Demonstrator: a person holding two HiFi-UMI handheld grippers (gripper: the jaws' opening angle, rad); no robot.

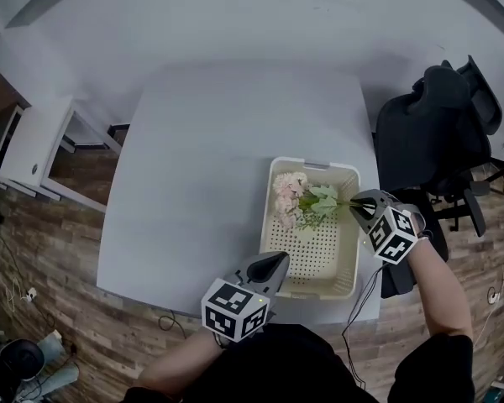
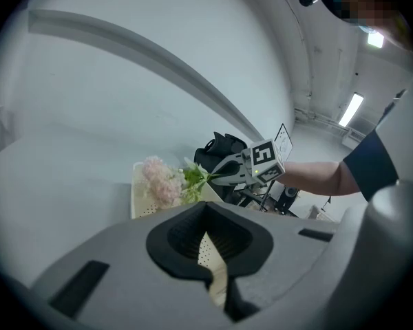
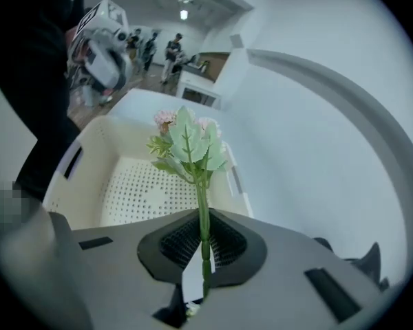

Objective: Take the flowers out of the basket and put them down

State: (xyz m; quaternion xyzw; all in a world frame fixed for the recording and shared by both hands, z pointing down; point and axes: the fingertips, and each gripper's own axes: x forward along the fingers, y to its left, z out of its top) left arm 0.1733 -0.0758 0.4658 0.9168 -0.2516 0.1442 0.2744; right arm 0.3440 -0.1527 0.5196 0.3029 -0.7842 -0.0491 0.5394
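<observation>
Pale pink blooms with light green leaves and stem on the flowers (image 1: 296,198). Cream for the basket (image 1: 350,259), bottom dotted with rows of small holes. Light grey bench (image 1: 193,158). Grey left gripper (image 1: 279,260) and right gripper (image 1: 354,205), black ribbed fingers (image 3: 172,243), black-and-white squares on each cube (image 1: 392,235). Black chair (image 1: 433,133), brown woodgrain floor (image 1: 34,250).

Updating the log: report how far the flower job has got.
Done: the right gripper, jaws shut on the stem, holds the flowers up out of the basket. In hand: they hang over it, not yet clear. Left: laying them on the table. The left gripper holds nothing.
</observation>
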